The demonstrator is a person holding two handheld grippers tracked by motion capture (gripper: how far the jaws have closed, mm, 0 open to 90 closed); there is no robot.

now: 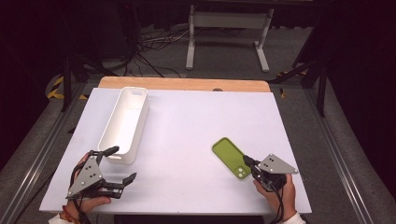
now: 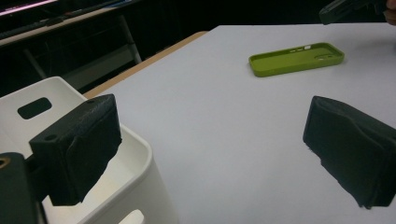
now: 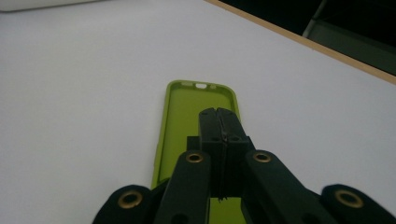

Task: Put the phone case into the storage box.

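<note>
While the right tool (image 1: 249,162), pressed together with nothing between, rests over the green phone case (image 1: 231,157) at lower right of the counter (image 1: 187,121), the next move probably needs reopening to pinch its edge.

The phone case (image 1: 231,157) lies flat on the table (image 1: 187,126), hollow side up, directly ahead of the right gripper (image 1: 247,162), whose tips reach over its near end; in the right gripper view the case (image 3: 196,116) runs lengthwise away from under the tips; the long bin (image 1: 124,123) stands on the table just ahead of the left gripper (image 1: 122,164), its near end beside that gripper's forward jaw; from the left gripper the case sits well off to the right, with open tabletop between; the bin's far end lies toward the table's back edge.
</note>
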